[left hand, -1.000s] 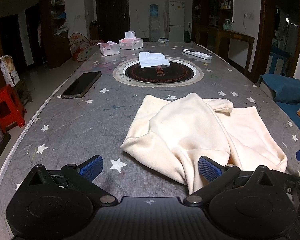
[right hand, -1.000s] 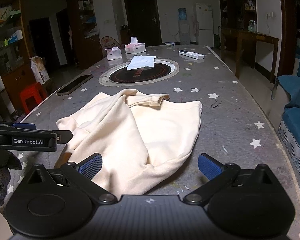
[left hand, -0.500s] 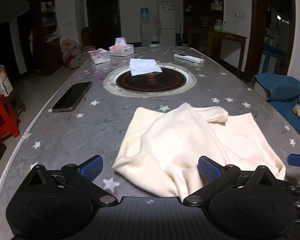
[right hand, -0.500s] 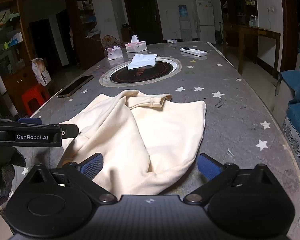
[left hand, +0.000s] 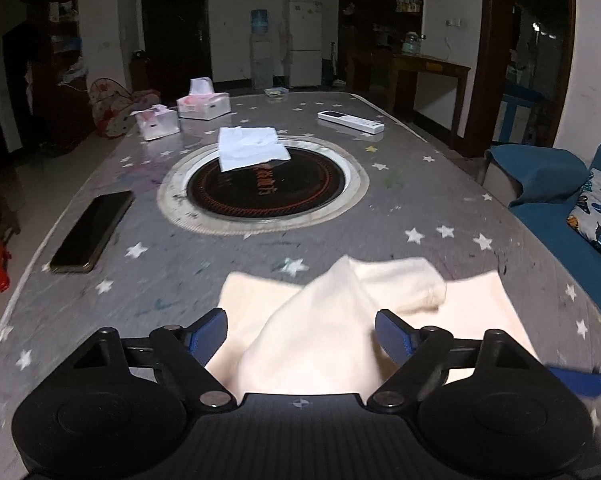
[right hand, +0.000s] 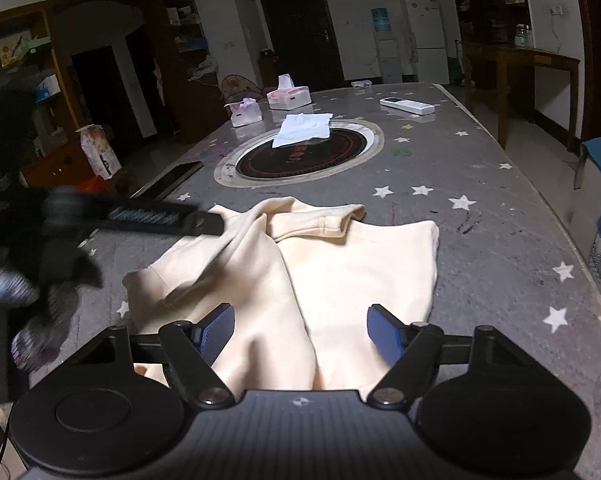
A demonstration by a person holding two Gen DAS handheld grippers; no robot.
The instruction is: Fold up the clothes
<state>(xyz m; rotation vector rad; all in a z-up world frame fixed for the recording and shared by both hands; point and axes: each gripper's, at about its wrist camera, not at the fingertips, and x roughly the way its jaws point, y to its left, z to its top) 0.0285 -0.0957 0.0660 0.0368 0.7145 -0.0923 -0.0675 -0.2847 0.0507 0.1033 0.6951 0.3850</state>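
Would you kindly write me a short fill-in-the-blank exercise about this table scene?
1. The crumpled garment lying between both grippers is ____ in colour.
2. The folded white cloth rests partly on the round ____ plate set into the table.
3. The dark phone lies near the table's ____ edge.

Answers: cream; black; left

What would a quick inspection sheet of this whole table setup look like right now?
Surface: grey star-patterned table with a round dark inset.
Job's things: cream garment, rumpled, lying unfolded near the front edge.
Clutter: phone, white cloth on the inset, two tissue boxes, remote.
Grippers: left gripper and right gripper both closing over the garment, fingers not yet pressing it.
Cables: nothing seen on the table.
Surroundings: fridge, water dispenser, wooden shelves, blue sofa.
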